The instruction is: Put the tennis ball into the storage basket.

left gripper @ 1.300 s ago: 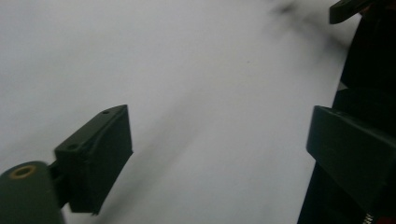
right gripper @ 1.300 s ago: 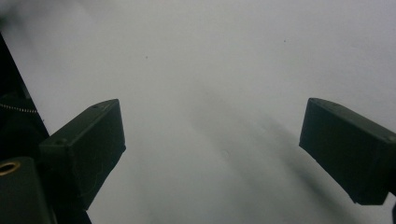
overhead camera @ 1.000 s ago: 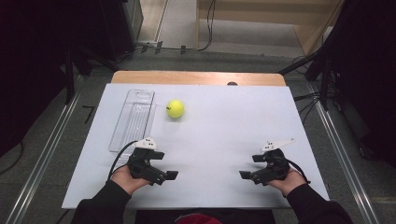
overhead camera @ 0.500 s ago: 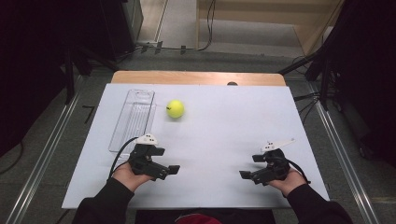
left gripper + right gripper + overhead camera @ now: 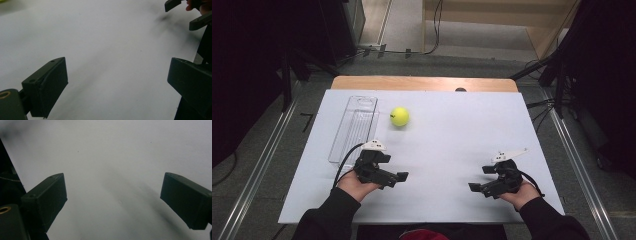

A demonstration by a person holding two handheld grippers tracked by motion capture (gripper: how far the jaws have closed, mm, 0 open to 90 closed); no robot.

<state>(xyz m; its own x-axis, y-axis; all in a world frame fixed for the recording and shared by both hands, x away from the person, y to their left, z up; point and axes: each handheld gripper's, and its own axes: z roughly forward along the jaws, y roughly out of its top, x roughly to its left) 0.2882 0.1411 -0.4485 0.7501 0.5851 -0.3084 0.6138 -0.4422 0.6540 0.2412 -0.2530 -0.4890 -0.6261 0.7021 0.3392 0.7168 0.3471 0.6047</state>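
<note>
**Both tools open, ball waiting beside the empty tray**

You are holding the left tool (image 5: 398, 176) low over the white table (image 5: 452, 150) with its jaws spread wide and nothing between them; over the last second they have been closing a little, on nothing. You are resting the right tool (image 5: 479, 181) at the near right, also wide open and empty.

The yellow-green ball (image 5: 400, 116) is sitting toward the far left of the table, well apart from both tools and just beside the clear plastic tray (image 5: 354, 127). It looks like a tennis ball, so you are probably dealing with something light, slightly springy and fuzzy enough to grip, yet free to roll at a nudge. Taking it across its widest middle, jaws squarely on opposite sides, should keep it from squirting out.

The tray is lying lengthwise along the left edge and appears to be holding nothing; being thin and light, it may slide if bumped.
</note>
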